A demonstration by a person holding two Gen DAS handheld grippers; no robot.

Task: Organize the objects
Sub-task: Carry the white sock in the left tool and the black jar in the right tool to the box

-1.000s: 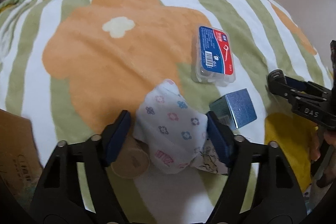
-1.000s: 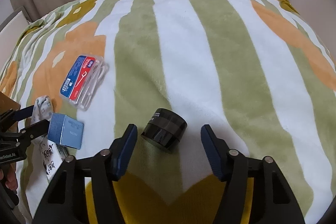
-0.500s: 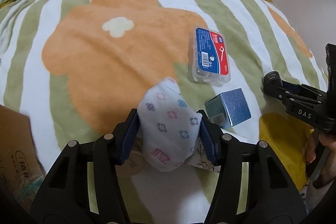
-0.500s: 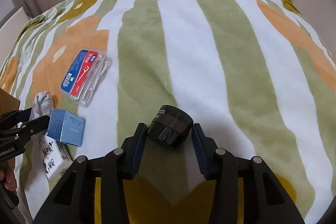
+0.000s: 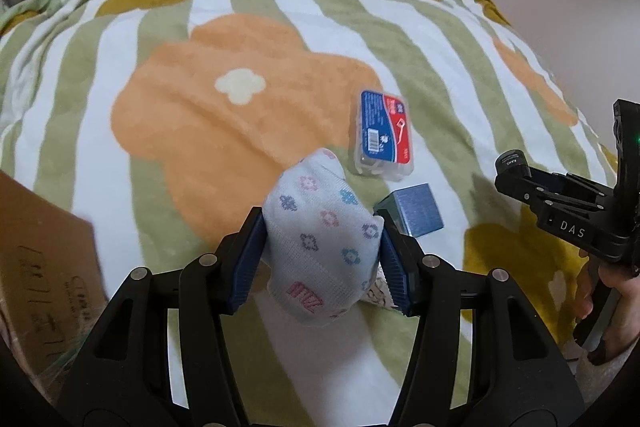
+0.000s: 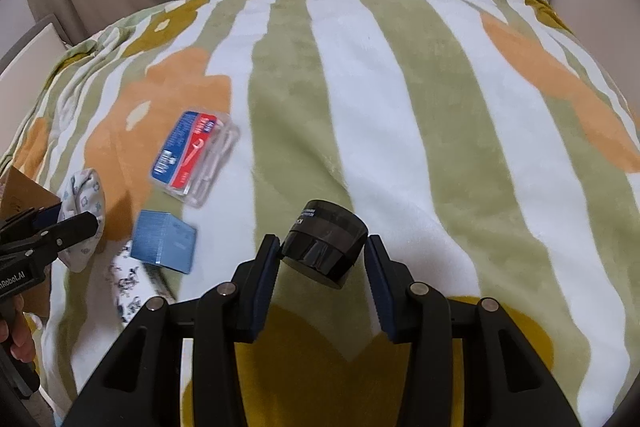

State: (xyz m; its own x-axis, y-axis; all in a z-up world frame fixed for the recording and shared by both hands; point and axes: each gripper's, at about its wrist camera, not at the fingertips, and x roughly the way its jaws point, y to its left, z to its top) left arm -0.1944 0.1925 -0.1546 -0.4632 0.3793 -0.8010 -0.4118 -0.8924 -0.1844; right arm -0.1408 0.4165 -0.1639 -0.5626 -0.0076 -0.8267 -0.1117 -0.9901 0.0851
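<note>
Two things are gripped, and by the look of it nothing is put away yet. The left gripper (image 5: 320,259) has just closed its jaws, and they now squeeze a rolled sock (image 5: 320,243) with small flower prints, held slightly above the near edge of the striped blanket (image 5: 200,115). The right gripper (image 6: 322,279) has likewise just closed, clamping a black jar (image 6: 326,241) tilted between its pads, also at the near edge. Left lying on the blanket are a clear box of floss picks (image 6: 192,157) towards the middle, a blue carton (image 6: 164,241) beside it, and a printed packet (image 6: 128,287) partly under the carton. A cardboard box (image 5: 44,267) sits at the left edge (probably where things go, though that is only a guess). So most of the sorting remains.
</note>
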